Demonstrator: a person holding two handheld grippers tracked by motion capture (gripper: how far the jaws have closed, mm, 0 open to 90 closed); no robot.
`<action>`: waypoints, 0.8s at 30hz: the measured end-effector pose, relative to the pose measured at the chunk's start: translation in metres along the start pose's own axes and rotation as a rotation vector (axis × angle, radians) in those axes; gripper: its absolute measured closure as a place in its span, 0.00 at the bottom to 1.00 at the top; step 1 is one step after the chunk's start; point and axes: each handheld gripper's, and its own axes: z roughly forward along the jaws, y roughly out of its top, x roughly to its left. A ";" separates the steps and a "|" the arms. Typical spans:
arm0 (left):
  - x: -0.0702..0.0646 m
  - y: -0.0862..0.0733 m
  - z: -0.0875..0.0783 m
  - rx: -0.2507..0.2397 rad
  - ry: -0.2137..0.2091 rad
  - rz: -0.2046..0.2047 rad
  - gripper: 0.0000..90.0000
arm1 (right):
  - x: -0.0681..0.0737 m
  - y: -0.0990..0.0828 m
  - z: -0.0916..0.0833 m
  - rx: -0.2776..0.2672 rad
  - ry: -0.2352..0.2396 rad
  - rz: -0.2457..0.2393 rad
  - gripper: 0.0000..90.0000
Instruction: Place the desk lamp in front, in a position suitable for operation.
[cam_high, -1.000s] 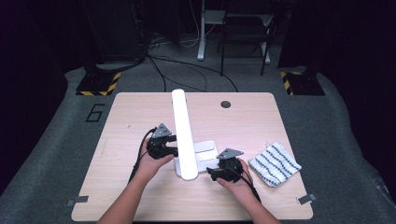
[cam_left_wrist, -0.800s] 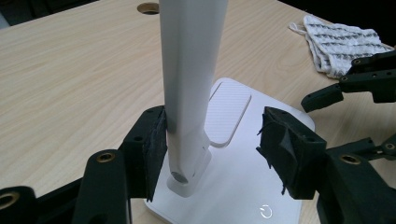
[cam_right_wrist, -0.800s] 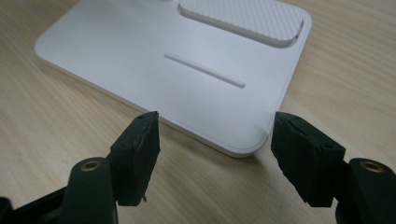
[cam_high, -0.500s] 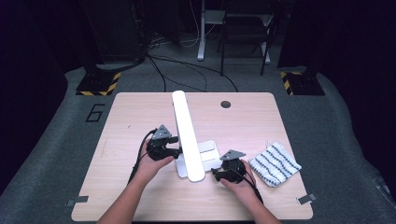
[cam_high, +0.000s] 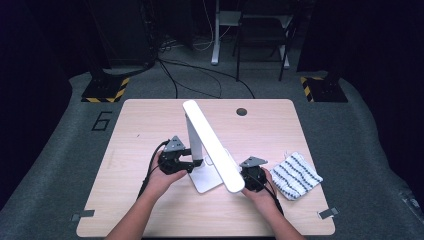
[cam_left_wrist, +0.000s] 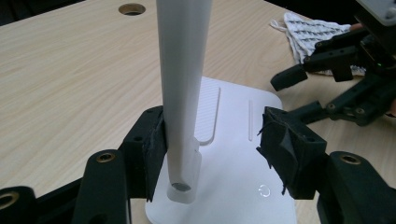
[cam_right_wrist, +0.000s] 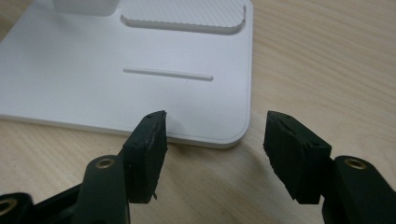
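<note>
Since before, the lamp head (cam_high: 212, 145) has swung rightward; left claw (cam_left_wrist: 210, 154) gapes, right claw (cam_right_wrist: 212, 149) narrowing, empty.

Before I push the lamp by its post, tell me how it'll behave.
The lamp probably slides rather than tips: its flat base is broad on the smooth table. The long head overhangs, so it may wobble or swing. Its post looks stiff and smooth, possibly slippery.
</note>
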 end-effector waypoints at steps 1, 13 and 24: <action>-0.002 -0.001 0.000 -0.007 0.006 0.002 0.46 | -0.001 0.000 0.000 -0.003 -0.006 0.014 0.44; -0.008 -0.006 -0.005 -0.010 -0.037 0.001 0.46 | -0.011 0.002 0.003 -0.005 -0.042 0.041 0.46; -0.014 -0.009 -0.008 -0.011 -0.063 0.013 0.46 | -0.001 0.002 -0.001 0.008 0.036 0.094 0.41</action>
